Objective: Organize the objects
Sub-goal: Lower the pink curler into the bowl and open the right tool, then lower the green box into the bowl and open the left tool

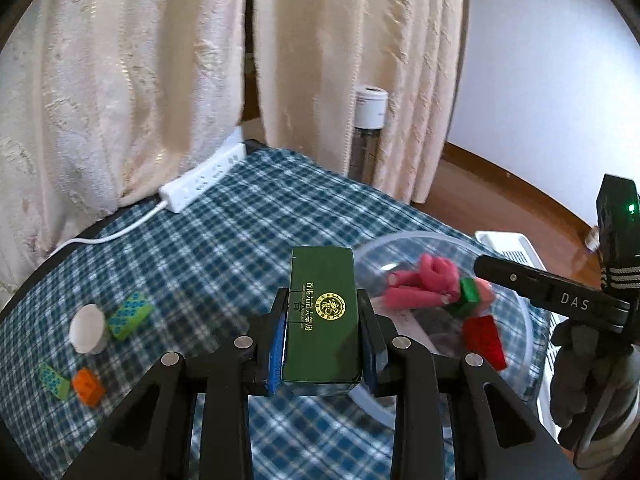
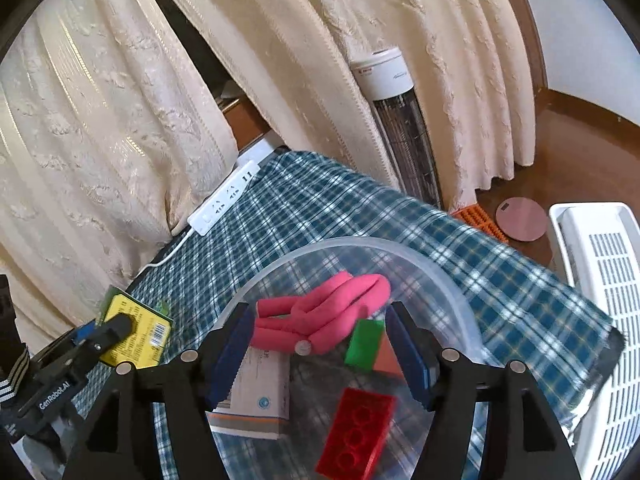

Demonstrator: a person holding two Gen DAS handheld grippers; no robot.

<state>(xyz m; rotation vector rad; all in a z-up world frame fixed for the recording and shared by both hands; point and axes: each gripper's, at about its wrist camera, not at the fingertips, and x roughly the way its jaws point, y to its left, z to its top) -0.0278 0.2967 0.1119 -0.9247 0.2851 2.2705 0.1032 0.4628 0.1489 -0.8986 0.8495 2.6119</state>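
My left gripper [image 1: 322, 320] is shut on a dark green box [image 1: 322, 276] with a gold emblem, held just left of a clear plastic bowl [image 1: 524, 320]. The right wrist view shows that box's yellow back [image 2: 140, 332]. My right gripper [image 2: 318, 312] stands open over the bowl [image 2: 400, 248]. A green and orange brick [image 2: 364, 344] is between its fingers, close to the right one, with a wide gap on the other side. In the bowl lie pink foam rollers [image 2: 340, 308], a red brick [image 2: 360, 428] and a white carton [image 2: 260, 396].
On the checked cloth at the left lie a green-blue brick [image 1: 130, 316], a white round cap [image 1: 88, 330], a small green brick [image 1: 54, 380] and an orange brick [image 1: 88, 386]. A power strip [image 1: 204, 176] lies by the curtain. A white basket [image 2: 600, 280] stands at the right.
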